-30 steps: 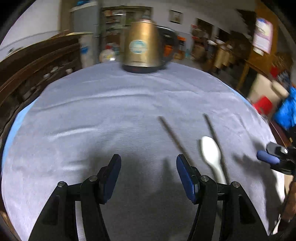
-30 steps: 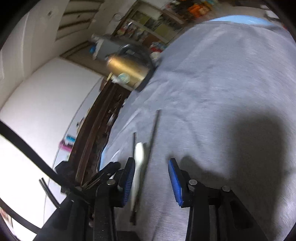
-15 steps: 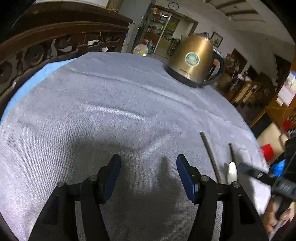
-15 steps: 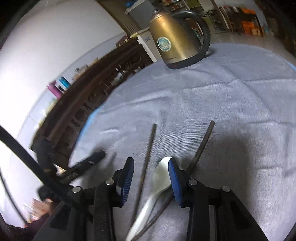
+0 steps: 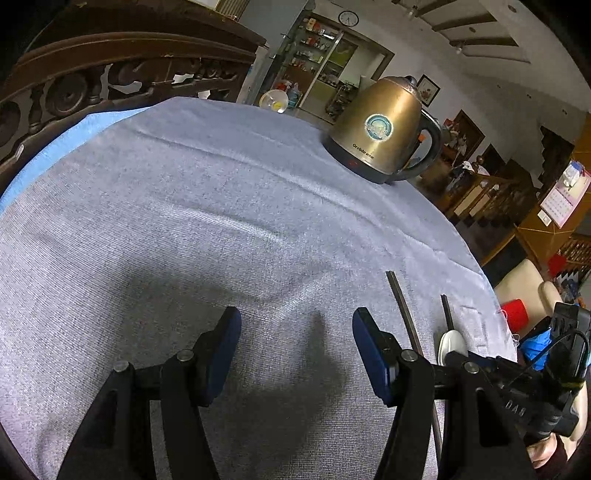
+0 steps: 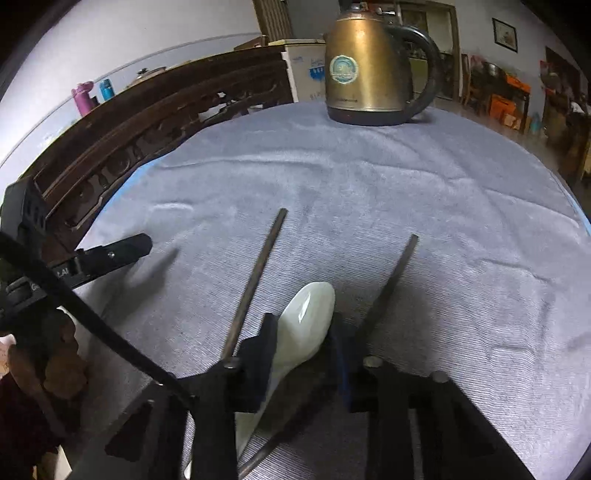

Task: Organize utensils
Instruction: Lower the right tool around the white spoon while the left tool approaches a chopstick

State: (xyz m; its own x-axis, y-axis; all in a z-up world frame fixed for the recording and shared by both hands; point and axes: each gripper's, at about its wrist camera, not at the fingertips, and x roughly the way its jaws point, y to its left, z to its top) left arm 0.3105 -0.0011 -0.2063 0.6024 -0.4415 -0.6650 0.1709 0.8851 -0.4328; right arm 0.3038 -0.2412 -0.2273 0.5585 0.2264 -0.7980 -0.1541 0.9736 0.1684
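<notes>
Two chopsticks (image 6: 256,282) splay toward kettle (image 6: 364,66); spoon (image 6: 306,317) bowl likewise.

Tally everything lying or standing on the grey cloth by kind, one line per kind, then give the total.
Chopsticks: 2, one left of the spoon, one right of it
White spoon: 1, between the right gripper fingers as they close
Brass-coloured kettle: 1, at the far edge of the cloth
Total: 4

Carved dark wood rail (image 5: 122,70), glass-front cabinet (image 5: 317,70), wall clock (image 5: 348,17)
</notes>
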